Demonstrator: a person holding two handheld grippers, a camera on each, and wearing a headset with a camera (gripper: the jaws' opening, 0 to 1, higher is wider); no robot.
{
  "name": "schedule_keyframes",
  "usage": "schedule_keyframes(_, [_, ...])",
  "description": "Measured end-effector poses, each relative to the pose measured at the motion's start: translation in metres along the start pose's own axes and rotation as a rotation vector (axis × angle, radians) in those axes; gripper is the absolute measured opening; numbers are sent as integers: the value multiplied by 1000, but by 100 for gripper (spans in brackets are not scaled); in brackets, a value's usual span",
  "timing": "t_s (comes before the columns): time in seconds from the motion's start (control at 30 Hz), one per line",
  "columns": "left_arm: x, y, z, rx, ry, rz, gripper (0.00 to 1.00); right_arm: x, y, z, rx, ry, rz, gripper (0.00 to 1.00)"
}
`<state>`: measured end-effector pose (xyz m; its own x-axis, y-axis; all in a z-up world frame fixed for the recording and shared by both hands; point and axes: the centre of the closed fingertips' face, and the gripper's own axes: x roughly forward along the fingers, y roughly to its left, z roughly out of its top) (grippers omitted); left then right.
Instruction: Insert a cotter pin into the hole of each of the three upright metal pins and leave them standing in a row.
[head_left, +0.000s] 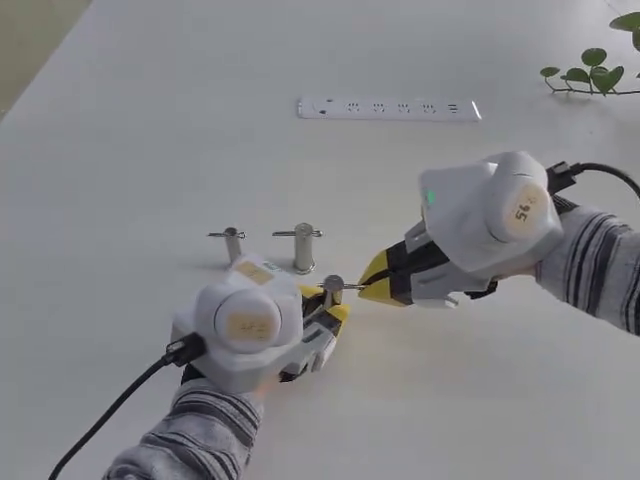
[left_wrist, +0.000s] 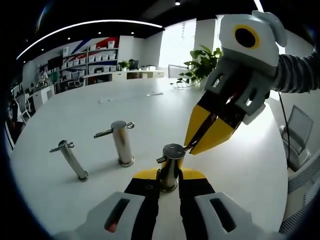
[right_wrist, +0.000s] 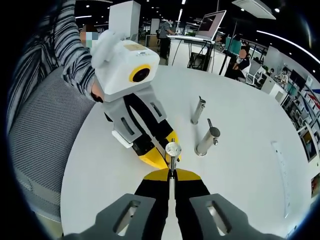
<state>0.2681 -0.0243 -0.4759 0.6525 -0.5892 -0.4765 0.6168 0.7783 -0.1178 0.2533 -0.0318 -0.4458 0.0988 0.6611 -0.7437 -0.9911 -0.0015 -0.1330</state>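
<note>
Head view takes in the broad white tabletop (head_left: 140, 120), the left gripper (head_left: 330, 303) with its white body and yellow-tipped black jaws low in the middle, and the matching right gripper (head_left: 369, 285) reaching in from the right, tips nearly meeting. Far across the table lie a white power strip (head_left: 388, 108) and, at the right edge, a green leafy sprig (head_left: 590, 75).

Left gripper view makes plain what that angle leaves cramped. Its jaws are clamped on the lower shaft of the nearest upright steel pin (left_wrist: 170, 167), which stands on the table. Beside it, in a row, stand the middle steel pin (left_wrist: 122, 145) and the leftmost steel pin (left_wrist: 71, 160), each crossed by seated cotter pins (left_wrist: 107, 131). A thin wire cotter pin (left_wrist: 161, 159) pokes out of the nearest pin's head.

Right gripper view shows the right jaws pressed almost together, pinching that wire's other end.
</note>
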Motion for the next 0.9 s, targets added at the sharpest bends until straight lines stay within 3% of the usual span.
schedule_keyframes(0.37, [0,0,-1,-44,-19,10,11,4,0,3,55,-2,-10,0])
schedule_keyframes(0.9, [1,1,-2,-72,-26,32,11,4,-4,4,53,-19,-42,3])
